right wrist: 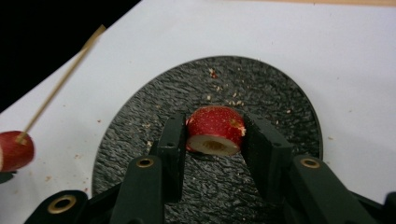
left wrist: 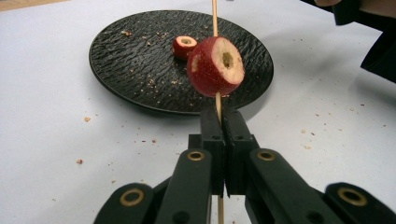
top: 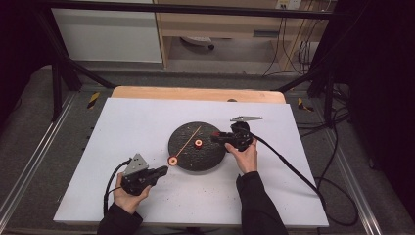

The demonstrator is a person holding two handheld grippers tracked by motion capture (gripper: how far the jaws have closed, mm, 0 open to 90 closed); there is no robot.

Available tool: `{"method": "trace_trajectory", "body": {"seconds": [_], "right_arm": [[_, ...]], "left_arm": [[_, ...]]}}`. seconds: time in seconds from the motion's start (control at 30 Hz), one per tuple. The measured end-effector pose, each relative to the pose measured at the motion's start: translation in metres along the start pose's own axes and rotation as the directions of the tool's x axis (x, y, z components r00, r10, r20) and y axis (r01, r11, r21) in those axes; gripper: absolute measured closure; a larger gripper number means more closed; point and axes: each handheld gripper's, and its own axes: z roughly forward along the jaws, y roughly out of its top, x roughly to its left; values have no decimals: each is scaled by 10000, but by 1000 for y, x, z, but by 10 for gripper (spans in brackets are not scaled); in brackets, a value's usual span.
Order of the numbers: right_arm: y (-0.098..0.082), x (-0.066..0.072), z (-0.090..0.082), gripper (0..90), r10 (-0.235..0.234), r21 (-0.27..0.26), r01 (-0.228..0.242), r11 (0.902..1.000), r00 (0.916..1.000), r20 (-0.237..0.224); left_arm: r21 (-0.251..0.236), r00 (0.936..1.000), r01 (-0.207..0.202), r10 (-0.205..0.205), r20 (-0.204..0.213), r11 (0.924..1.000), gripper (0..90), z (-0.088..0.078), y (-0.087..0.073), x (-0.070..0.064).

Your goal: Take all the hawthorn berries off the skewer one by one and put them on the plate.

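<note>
Table [top: 122, 196]: one, white-topped.
Plate [top: 188, 159]: one, black, mid-table.
Left gripper [top: 161, 171]: jaws pinched tight on one wooden skewer [left wrist: 215, 18].
Right gripper [right wrist: 212, 135]: jaws narrow, clamping a fruit piece [right wrist: 215, 130] over the plate.
Fruit pieces: two; the other piece [left wrist: 215, 66] sits threaded on the skewer.

A lab-style recording room. A white-topped table [top: 147, 196] stands on grey carpet inside a black metal frame [top: 58, 73] whose struts cross at ten and two o'clock. Loose black cables [top: 293, 49] hang by wooden shelving [top: 220, 24] at twelve o'clock, and yellow-black hazard tape [top: 93, 99] marks the floor rails.
</note>
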Motion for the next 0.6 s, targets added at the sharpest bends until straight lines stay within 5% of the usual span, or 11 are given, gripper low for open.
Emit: {"method": "trace_trajectory", "body": {"seconds": [0.6], "right_arm": [[-29, 0, 37, 612, -212, 920, 195, 9956, 9996, 176]], "left_arm": [[51, 10000, -51, 51, -6, 10000, 883, 1, 0, -1]]}}
